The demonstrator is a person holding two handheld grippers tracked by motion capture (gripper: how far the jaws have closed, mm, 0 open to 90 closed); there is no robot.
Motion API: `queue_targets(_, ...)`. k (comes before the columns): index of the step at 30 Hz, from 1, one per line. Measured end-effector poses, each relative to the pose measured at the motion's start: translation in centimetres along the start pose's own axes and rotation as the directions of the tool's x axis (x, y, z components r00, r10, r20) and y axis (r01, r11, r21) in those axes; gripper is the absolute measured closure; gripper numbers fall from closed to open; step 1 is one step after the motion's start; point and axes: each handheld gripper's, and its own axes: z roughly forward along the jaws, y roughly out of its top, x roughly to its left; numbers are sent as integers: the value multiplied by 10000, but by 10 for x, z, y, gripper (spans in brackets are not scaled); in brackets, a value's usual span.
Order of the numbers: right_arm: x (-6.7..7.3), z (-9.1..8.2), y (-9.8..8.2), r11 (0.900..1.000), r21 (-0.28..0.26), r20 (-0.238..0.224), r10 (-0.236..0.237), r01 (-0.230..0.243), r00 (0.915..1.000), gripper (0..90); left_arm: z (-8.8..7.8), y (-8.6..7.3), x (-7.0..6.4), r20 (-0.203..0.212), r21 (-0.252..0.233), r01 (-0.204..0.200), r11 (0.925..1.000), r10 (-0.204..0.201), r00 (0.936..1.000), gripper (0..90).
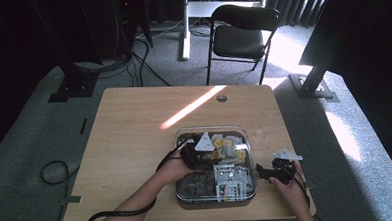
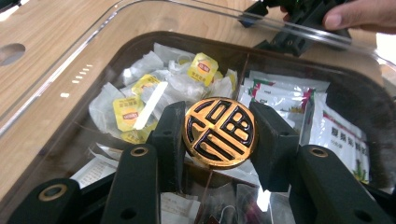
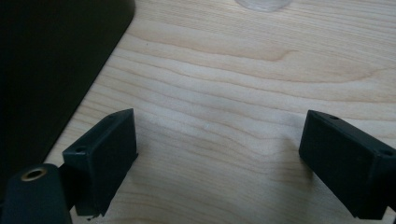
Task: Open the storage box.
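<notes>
Round gold-and-black knob sits right between the pads of your left tool, and the two black pads squeeze it from both sides. That knob is on top of the clear lid of the clear box, so your left tool holds the lid by its knob. In the high view your left tool is over the left half of the box, with your left hand just behind it.

Under the knob, through the clear lid, you can see what lies inside the box. Beyond your left tool there is a pile of white tea bags with yellow tags. Next to them, on the other side of a divider, lie white packets with green and red print.

Your right tool is just beside the right side of the box, low over the wooden table. Its pads stand wide apart, and between them is bare wood, with nothing held. The dark wall of the box is close beside one of the pads.
</notes>
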Motion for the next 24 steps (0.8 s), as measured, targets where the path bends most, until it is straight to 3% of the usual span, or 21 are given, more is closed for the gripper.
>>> queue_targets(11,0,0,0,10000,0,0,-2,2,10000,106,-17,-5,12,-394,-102,194,9998,-198,9990,588)
queue_targets(24,0,0,0,10000,-1,3,-2,2,10000,106,-35,-21,25,-1044,-88,514,9986,-521,9932,588)
